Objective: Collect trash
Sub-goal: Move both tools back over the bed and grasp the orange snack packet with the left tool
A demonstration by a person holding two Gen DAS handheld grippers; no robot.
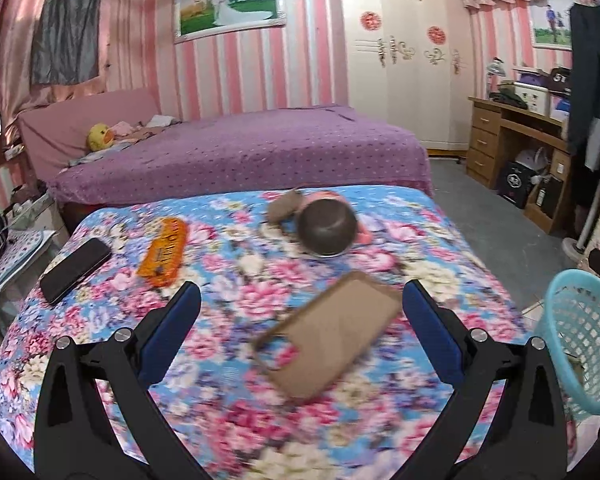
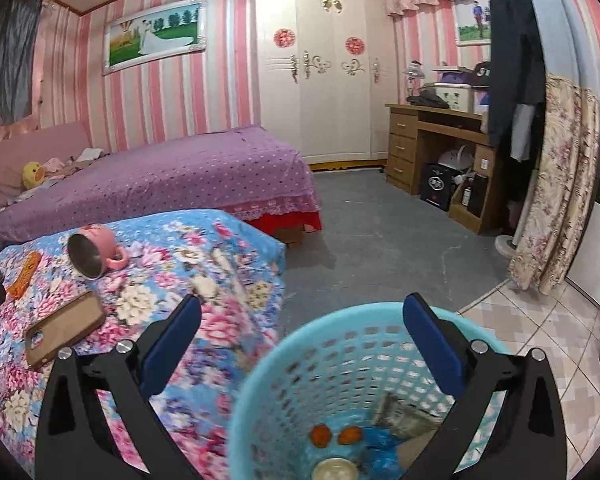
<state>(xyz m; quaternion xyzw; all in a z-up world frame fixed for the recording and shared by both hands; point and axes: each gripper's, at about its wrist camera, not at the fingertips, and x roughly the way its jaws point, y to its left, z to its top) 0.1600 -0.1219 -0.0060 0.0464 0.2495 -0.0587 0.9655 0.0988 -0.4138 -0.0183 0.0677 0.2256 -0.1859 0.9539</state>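
- Blue pads of the left gripper (image 1: 302,304) stand wide apart and hold nothing; they hang over the flowery blanket (image 1: 228,420).
- Just past those pads a brown phone case (image 1: 328,338) lies flat on the blanket.
- Farther from the case a pink cup (image 1: 328,234) lies on its side, with a brown thing I cannot make out touching it.
- An orange wrapper (image 1: 164,251) lies near the blanket's left edge, and a black phone (image 1: 75,270) lies right at that edge.
- Only the left view shows the whole wrapper and phone. It shows just a side of the blue basket (image 1: 582,344), off the blanket's right edge.
- Only the right view looks down inside the basket (image 2: 340,344). Trash sits at the bottom: two orange bits (image 2: 336,435), a blue bag (image 2: 380,446), a grey packet (image 2: 410,416) and a round white lid (image 2: 335,470).
- Over the basket the right gripper (image 2: 302,304) is wide open too, holding nothing.
- Past the blanket's far right corner the grey floor (image 2: 392,240) is bare all the way to the desk (image 2: 440,148).
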